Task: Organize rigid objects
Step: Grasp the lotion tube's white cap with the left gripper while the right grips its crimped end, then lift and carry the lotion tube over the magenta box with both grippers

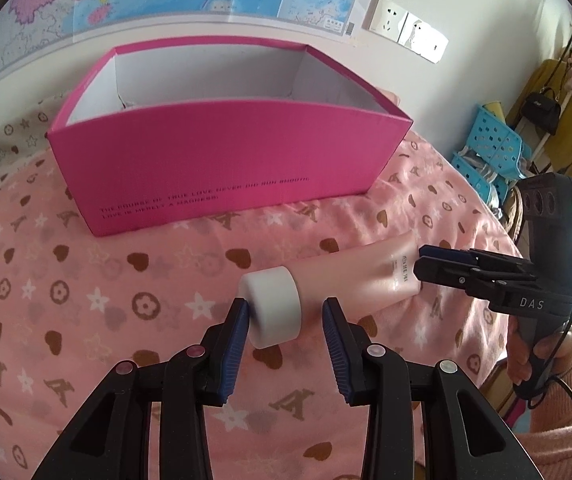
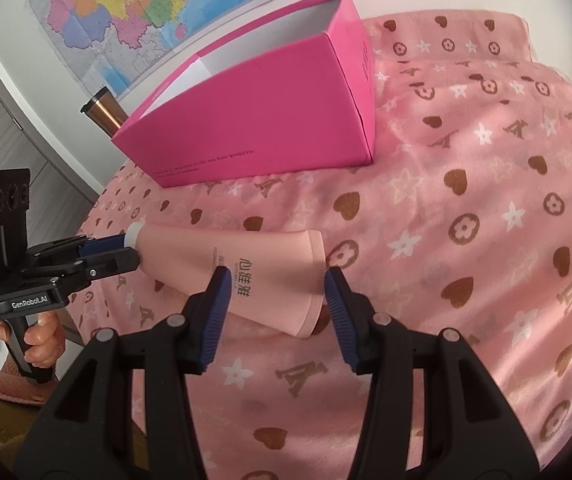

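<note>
A pink cosmetic tube (image 1: 369,276) with a white cap (image 1: 274,312) lies on the pink patterned bedspread. My left gripper (image 1: 286,312) is open with the cap between its fingers. My right gripper (image 2: 276,284) is open around the tube's flat crimped end (image 2: 286,280). The right gripper also shows in the left wrist view (image 1: 421,258) at the tube's end, and the left gripper shows in the right wrist view (image 2: 130,248) at the cap. An open, empty-looking pink box (image 1: 226,160) stands behind the tube; it also shows in the right wrist view (image 2: 262,120).
The bedspread (image 2: 465,240) covers the whole surface. A map hangs on the wall behind the box. A copper-coloured tumbler (image 2: 102,112) stands left of the box. Blue baskets (image 1: 489,148) and hung bags and clothes are off the bed's right edge.
</note>
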A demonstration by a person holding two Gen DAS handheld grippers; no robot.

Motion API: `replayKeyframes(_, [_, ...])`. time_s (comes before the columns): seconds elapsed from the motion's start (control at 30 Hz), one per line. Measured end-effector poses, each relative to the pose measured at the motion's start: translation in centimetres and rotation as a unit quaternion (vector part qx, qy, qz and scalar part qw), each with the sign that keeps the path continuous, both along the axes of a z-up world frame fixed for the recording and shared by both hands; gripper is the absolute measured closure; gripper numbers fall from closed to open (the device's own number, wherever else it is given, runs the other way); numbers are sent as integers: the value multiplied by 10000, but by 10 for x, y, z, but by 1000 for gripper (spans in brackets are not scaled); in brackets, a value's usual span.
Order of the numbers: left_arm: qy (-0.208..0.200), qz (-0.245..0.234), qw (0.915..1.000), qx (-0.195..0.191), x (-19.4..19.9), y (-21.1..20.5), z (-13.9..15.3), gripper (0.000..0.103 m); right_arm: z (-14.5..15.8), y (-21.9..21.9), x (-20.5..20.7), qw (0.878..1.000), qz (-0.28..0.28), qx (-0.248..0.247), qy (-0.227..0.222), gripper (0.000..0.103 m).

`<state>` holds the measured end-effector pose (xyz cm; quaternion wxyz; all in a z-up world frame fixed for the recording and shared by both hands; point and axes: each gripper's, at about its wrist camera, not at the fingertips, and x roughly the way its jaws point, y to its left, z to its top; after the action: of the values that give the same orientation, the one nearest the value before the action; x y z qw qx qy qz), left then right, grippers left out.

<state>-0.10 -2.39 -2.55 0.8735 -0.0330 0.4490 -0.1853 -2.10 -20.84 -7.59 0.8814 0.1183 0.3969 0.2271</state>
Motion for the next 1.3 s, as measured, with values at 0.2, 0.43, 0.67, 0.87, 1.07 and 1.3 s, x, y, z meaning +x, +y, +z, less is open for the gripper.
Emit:
replayKeyframes(0.2, [-123,-7,9999,-21,-1,1,8,65,6,0,1,10000,-7,-10,-81,52])
replayKeyframes(0.43, [-256,25,9997,-43,0,4,16,64,13,2,2,9998,11,-18,-195,52])
replayKeyframes(0.67, [-350,39,9993,-81,1,5,23,64,21,3,3,9996,46,-13,-284,52])
replayKeyframes(0.87, [-482,48,9987,-124,4,6,32,64,35,-1,7,9990,53,34,-438,52])
replayKeyframes(1.07, [-602,21,9981,-125,7,1,40,64,44,-6,9,9986,37,70,-529,51])
replayKeyframes(1.3, [-705,17,9974,-122,11,0,47,64,51,-9,11,9980,34,107,-618,52])
